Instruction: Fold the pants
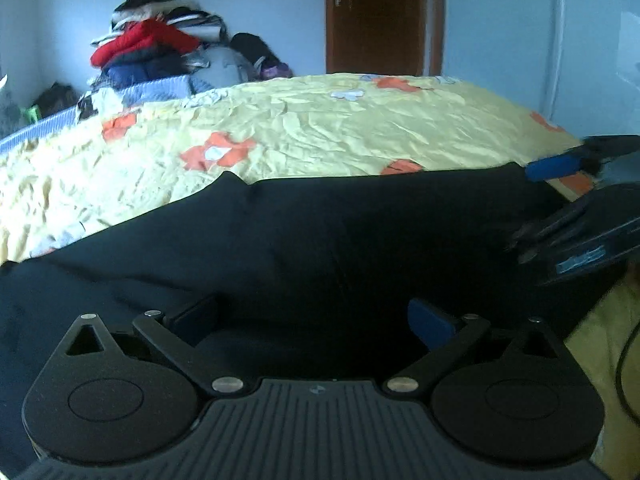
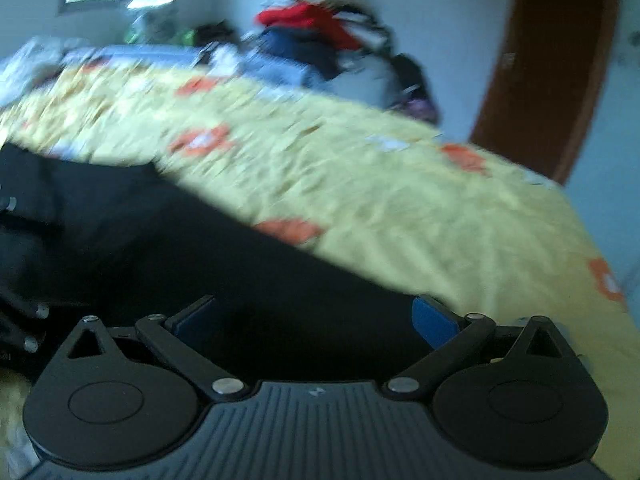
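Currently the black pants (image 1: 280,240) lie spread across the near part of the bed, on a yellow bedsheet (image 1: 320,128) printed with orange flowers. In the left wrist view the dark cloth fills the lower middle of the frame; its far edge runs roughly level, with one raised corner toward the left. Surface looks mostly flat, with a few shallow creases. Whether a first fold is already in cannot be told: no layered edge or leg outline is resolvable in the dark fabric.

Left gripper (image 1: 314,316): fingers apart, the pants beneath and between them, nothing clamped. Right gripper (image 2: 314,316): fingers likewise apart, low over the cloth close to its far edge, where black meets yellow. Right wrist view is motion-blurred, so contact with the fabric is not confirmed. The right gripper also shows at the right edge of the left view, one blue pad (image 1: 554,168) at the pants' far right corner.

Judgement on progress: early or between folds. Garment is laid out and neither tool has hold of it. Remaining, as far as visible: grasp an edge with both tools, carry it over, flatten, repeat to a compact stack.

Surroundings: heap of clothes (image 1: 156,46) with a red jacket at the far side of the bed, brown door (image 1: 376,16), pale blue wall.
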Demonstrator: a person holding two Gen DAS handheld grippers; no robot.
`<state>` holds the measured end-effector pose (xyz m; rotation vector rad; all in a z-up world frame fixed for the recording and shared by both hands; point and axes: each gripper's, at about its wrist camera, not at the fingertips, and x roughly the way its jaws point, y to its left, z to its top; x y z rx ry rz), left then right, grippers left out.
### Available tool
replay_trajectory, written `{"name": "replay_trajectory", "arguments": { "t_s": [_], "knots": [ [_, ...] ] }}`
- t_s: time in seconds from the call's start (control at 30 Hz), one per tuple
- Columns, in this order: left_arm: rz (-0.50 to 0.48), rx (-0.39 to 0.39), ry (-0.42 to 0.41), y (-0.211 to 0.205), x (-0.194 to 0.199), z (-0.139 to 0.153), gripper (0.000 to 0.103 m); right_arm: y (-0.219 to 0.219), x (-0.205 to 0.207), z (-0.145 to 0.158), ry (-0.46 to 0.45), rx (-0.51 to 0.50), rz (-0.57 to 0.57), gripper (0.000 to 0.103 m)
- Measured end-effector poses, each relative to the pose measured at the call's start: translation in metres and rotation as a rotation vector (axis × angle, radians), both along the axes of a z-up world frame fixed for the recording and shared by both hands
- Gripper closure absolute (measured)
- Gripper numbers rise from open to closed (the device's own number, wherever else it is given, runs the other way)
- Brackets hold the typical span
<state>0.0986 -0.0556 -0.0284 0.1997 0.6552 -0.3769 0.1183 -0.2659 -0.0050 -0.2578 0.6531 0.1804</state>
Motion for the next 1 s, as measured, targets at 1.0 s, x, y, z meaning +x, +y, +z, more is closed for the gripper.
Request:
{"name": "replay_trajectory", "arguments": {
  "t_s": [1.0],
  "knots": [
    [0.629,-0.616,0.19,0.291,-0.055,0.037,0.001,0.318,-0.092,-0.018,-0.338,-0.439,0.701,0.0]
  ]
}}
